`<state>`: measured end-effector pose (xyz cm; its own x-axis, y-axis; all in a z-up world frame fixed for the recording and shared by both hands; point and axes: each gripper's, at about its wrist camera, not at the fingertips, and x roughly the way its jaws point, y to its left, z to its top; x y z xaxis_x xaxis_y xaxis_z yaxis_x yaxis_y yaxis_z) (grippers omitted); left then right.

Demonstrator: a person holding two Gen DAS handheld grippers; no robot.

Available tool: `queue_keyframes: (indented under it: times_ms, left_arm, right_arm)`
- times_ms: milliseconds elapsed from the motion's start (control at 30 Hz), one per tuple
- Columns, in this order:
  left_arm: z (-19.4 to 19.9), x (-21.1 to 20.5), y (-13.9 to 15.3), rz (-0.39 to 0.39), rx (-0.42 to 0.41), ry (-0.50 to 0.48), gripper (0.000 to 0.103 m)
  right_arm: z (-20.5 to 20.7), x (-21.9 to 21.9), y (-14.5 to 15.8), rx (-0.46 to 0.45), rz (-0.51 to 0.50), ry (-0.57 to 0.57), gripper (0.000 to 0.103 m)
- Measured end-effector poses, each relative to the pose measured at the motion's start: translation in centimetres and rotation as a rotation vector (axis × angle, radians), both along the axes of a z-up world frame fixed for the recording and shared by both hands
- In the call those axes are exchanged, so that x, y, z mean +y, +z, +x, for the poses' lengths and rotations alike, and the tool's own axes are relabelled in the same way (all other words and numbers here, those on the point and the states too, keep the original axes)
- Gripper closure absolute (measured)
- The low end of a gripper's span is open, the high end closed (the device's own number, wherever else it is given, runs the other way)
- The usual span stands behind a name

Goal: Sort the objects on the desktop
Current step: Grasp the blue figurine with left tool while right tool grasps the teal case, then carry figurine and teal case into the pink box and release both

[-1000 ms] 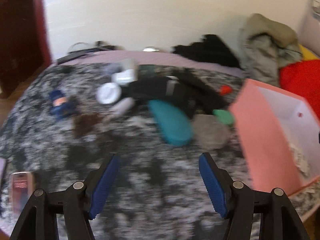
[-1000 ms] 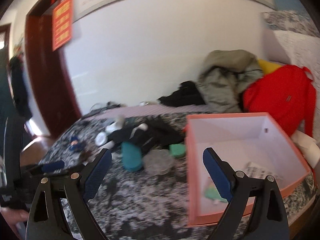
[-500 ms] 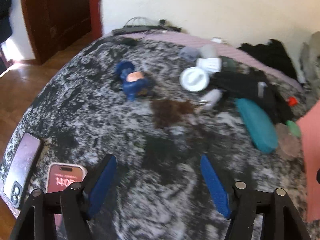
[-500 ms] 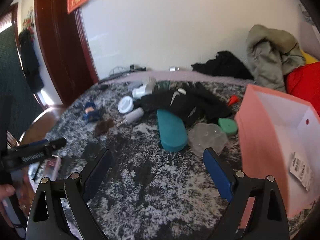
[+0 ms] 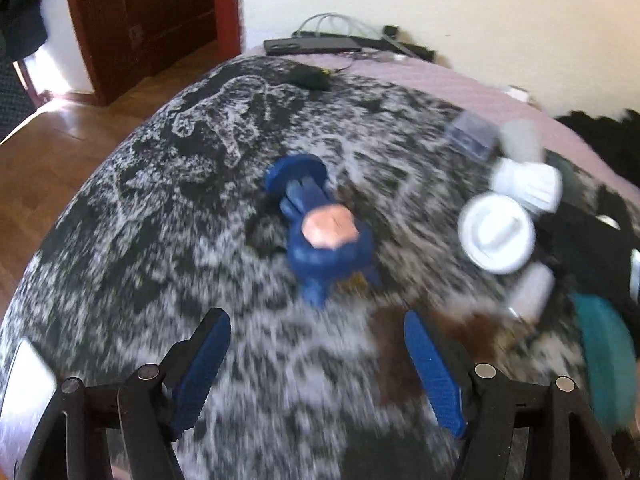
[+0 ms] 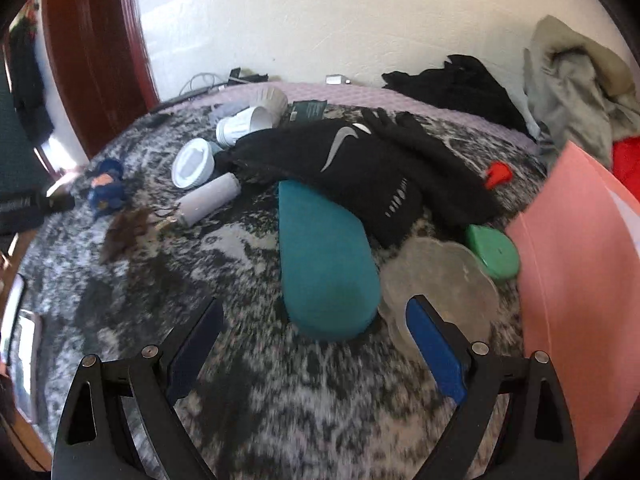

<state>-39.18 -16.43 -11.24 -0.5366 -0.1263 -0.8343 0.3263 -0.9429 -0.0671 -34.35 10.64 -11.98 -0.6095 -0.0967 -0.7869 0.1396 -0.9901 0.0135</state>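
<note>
Teal case (image 6: 326, 264) smooth, teardrop-shaped (hard shell), on mottled blanket (image 6: 248, 392)

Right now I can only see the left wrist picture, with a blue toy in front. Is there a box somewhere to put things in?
Observer: Yes, a pink box stands at the right edge of the right wrist view.
Operator: What's next to it?
Observer: A small green object lies close beside the box's wall.
Operator: Is the other hand-held gripper holding something?
Observer: No. The right hand-held gripper is open and empty, pointed at the near end of a teal case.
</note>
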Motion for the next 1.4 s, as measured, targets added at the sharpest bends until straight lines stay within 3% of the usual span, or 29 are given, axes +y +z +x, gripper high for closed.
queue_keyframes:
  times_ms: [233,400,533,567,600,633,667,700,1000,1200,1400]
  left_arm:
    - [-5.2,-0.9,-3.2,0.027,-0.05,0.048,0.027]
    - [-7.4,-0.4,-5.5,0.015,-0.101,0.053,0.025]
    - [-7.6,0.1,-5.9,-0.025,-0.087,0.05,0.019]
    - [-7.5,0.2,-5.9,-0.031,-0.082,0.045,0.025]
    - [-7.3,0.4,-5.8,-0.039,-0.071,0.033,0.044]
    - [-7.1,0.6,-5.7,-0.055,-0.065,0.018,0.044]
    - [-6.8,0.9,-5.6,-0.077,-0.066,0.004,0.045]
    - [-6.5,1.2,-5.5,-0.092,-0.067,-0.006,0.045]
    - [-0.8,1.9,-4.2,-0.1,-0.104,-0.025,0.044]
    - [3.7,1.8,-2.8,-0.083,-0.096,0.003,0.044]
    - [8.9,2.8,-0.6,-0.055,-0.056,0.003,0.044]
  right_arm:
    - [-3.7,-0.5,-3.0,-0.055,0.039,0.002,0.008]
    - [-4.8,-1.2,-3.8,-0.027,0.075,0.019,0.0]
    - [-5.8,-1.7,-4.7,0.008,0.154,0.032,0.0]
    - [-6.0,-1.7,-4.9,0.018,0.163,0.037,0.0]
    - [-6.2,-1.6,-5.0,0.022,0.161,0.042,0.002]
    - [-6.4,-1.6,-5.1,0.022,0.153,0.05,0.01]
    - [-6.6,-1.6,-5.2,-0.007,0.106,0.077,0.029]
    - [-6.7,-1.5,-5.3,-0.028,0.071,0.074,0.034]
    - [-4.6,-1.7,-4.3,-0.129,0.011,0.097,0.035]
    - [-0.2,-2.8,-3.4,-0.206,-0.039,0.116,0.035]
    - [4.4,-4.0,-1.7,-0.215,-0.057,0.169,0.035]
